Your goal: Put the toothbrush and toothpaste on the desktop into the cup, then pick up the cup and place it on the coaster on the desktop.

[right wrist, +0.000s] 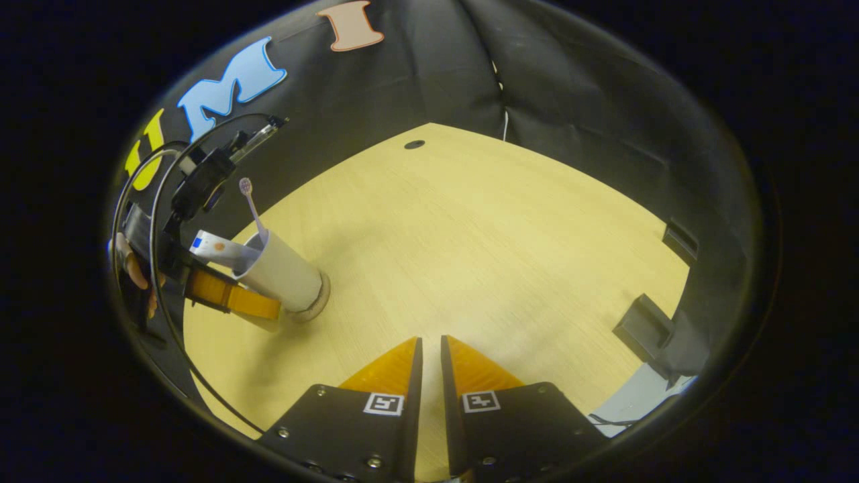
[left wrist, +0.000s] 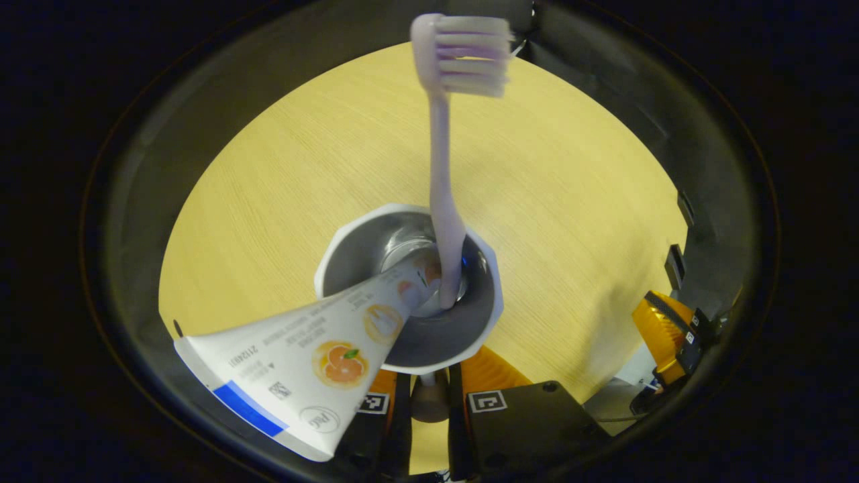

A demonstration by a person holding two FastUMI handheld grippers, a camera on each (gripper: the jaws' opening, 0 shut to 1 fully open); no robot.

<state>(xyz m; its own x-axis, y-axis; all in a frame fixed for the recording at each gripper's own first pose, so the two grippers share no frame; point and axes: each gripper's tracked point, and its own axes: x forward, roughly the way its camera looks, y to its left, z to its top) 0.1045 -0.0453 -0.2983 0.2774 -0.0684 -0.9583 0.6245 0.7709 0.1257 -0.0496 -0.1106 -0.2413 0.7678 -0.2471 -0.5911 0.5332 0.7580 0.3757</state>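
A white cup (left wrist: 333,249) with a grey inside holds a pale purple toothbrush (left wrist: 439,168), bristles up, and a white toothpaste tube (left wrist: 315,349) leaning out over the near rim. My left gripper (left wrist: 428,382) is shut on the cup's near side. In the right gripper view the cup (right wrist: 285,275) rests on a round tan coaster (right wrist: 321,298) at the left of the desktop. The toothbrush (right wrist: 249,201) and tube (right wrist: 218,249) stick out of it, and the left gripper (right wrist: 231,300) grips its side. My right gripper (right wrist: 429,355) is shut on nothing, low over the desktop's front.
The light wooden desktop (right wrist: 470,235) has a small dark hole (right wrist: 414,144) near its far edge. Black blocks (right wrist: 644,322) sit along the right edge. A hand (right wrist: 131,268) and a looping black cable (right wrist: 158,282) are behind the left gripper. The right gripper (left wrist: 661,329) shows at the right.
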